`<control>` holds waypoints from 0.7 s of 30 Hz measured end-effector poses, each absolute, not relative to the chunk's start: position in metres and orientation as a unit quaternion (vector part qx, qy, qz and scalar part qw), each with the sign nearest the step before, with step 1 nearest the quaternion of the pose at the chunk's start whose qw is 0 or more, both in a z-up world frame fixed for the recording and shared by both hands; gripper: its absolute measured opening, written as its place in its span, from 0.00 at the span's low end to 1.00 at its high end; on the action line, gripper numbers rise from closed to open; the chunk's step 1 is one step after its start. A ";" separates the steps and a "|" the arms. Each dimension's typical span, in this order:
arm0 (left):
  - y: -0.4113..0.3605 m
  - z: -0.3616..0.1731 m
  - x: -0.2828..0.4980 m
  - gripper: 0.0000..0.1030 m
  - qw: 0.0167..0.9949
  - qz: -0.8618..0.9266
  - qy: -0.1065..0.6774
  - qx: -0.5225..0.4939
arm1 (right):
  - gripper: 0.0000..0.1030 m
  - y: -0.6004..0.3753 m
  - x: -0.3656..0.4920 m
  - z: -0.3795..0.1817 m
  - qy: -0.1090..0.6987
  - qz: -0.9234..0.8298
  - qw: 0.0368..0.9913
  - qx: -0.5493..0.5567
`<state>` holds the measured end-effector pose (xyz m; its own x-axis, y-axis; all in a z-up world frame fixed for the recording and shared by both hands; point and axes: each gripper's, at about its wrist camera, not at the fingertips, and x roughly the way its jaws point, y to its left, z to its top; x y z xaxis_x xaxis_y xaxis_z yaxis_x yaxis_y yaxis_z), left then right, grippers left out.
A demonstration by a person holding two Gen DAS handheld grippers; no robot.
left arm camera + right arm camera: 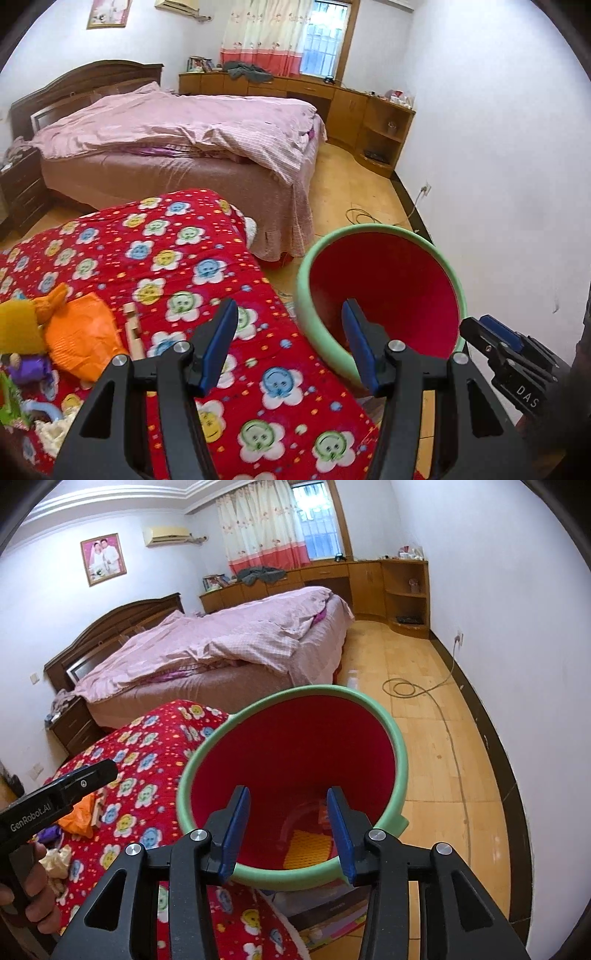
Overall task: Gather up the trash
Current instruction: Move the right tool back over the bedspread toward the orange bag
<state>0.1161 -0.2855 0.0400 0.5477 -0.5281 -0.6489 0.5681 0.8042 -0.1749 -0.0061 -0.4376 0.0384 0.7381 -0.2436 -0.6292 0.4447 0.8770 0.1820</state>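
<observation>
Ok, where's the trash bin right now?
The green-rimmed red bin sits off the right edge of the red flowered blanket, directly under the open right tool; in the left wrist view it's right of centre.

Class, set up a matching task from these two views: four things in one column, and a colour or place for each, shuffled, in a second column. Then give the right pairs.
Things:
1. bin
2. orange bag
3. cable
4. duvet

Descriptions:
A. coiled on the wooden floor
B. green rim, red inside
C. pink, spread over the bed
D. lying on the red flowered quilt

Pairs: 1-B, 2-D, 3-A, 4-C
</observation>
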 end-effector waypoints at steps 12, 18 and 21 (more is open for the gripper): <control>-0.224 0.062 0.102 0.57 0.899 -0.265 0.348 0.011 | 0.43 -0.387 -0.002 0.063 0.292 -0.138 0.936 0.140; -0.190 0.071 0.097 0.57 0.910 -0.235 0.341 0.002 | 0.44 -0.356 0.007 0.071 0.288 -0.104 0.943 0.132; -0.171 0.076 0.096 0.57 0.916 -0.219 0.336 -0.006 | 0.44 -0.342 0.013 0.073 0.289 -0.087 0.945 0.128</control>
<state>0.0959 -0.1707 0.0756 0.6776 -0.4063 -0.6130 0.3976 0.9036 -0.1594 0.0130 -0.3418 0.0734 0.8177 -0.0912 -0.5684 0.2389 0.9521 0.1909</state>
